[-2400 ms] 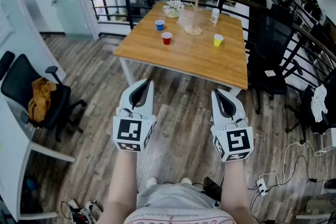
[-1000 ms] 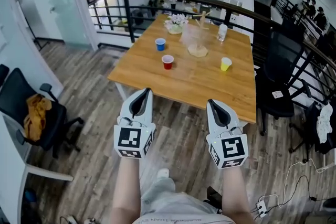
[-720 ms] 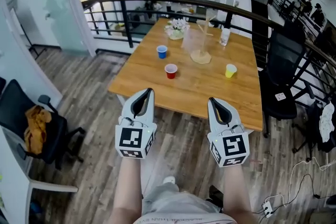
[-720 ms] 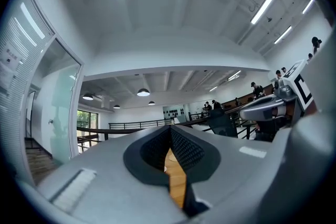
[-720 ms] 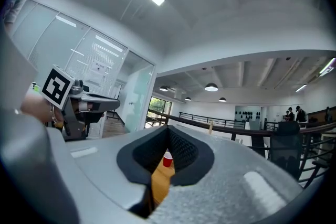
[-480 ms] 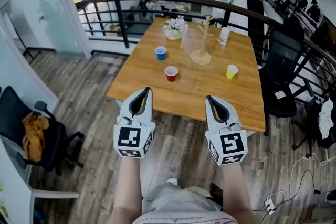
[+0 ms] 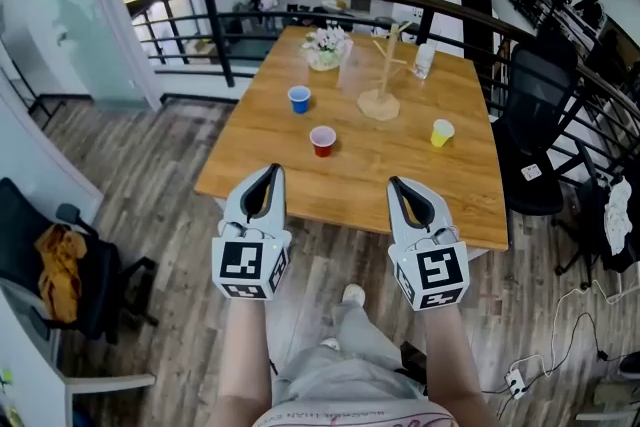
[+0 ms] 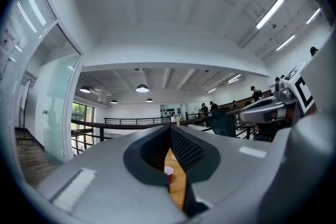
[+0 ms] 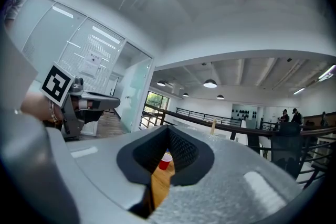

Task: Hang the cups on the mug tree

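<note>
On the wooden table point(image 7: 270, 165) stand a blue cup point(image 7: 298, 99), a red cup point(image 7: 322, 141) and a yellow cup point(image 7: 441, 132). The wooden mug tree point(image 7: 380, 87) rises bare near the far middle. My left gripper point(image 7: 272, 170) and right gripper point(image 7: 393, 185) hover side by side just short of the table's near edge, both shut and empty. The red cup point(image 8: 168, 173) shows through the left gripper's jaws, and the red cup point(image 9: 164, 162) again through the right gripper's jaws. The mug tree's top point(image 9: 213, 127) peeks over the right gripper.
A small flower pot point(image 7: 325, 46) and a white bottle point(image 7: 423, 61) stand at the table's far end. A black railing point(image 7: 350, 0) runs behind it. A black office chair point(image 7: 535, 130) stands at the right, another chair point(image 7: 55, 260) with an orange cloth at the left. Cables lie on the floor at bottom right.
The table has come nearer and larger in the head view as I walked towards it. Both grippers stay shut, side by side, now at the table's near edge.
</note>
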Available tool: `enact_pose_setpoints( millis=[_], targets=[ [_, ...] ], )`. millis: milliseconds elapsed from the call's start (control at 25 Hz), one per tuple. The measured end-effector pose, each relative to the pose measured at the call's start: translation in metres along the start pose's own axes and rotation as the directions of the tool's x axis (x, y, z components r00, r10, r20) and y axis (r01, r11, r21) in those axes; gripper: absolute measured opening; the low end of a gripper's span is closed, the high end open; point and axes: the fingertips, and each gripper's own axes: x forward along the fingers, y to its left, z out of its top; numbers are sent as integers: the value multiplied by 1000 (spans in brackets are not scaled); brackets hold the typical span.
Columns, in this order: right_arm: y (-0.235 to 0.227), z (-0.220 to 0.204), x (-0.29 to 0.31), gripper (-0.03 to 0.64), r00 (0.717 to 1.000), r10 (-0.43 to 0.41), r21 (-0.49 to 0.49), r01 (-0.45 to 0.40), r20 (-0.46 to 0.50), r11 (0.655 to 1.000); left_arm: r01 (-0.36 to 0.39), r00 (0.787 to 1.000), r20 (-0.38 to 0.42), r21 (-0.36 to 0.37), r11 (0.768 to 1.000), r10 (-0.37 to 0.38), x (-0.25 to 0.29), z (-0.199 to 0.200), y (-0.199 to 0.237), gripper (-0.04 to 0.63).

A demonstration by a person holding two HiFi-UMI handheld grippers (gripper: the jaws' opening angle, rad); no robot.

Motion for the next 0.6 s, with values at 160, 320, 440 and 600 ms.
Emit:
enact_pose_setpoints(
  millis=[160,320,440,600],
  targets=[
    [-4,-4,17,2,1000,9,5,-9,-2,1000,-5,1000,-3,-5,1000,5,14,-5,9,11],
    [-12,-6,40,2,1000,16,8,-16,4,1000,1,1000,-7,3,1000,-1,33,-9,15,11],
    [-18,-9,61,2,1000,26,10,-26,5,1000,3,1000,-15,11,1000,-3,52,-13,21,11],
    [-33,-12,88,2,999,36,15,-36,7,999,-2,1000,-20,15,1000,3,79,-15,30,11]
  ],
)
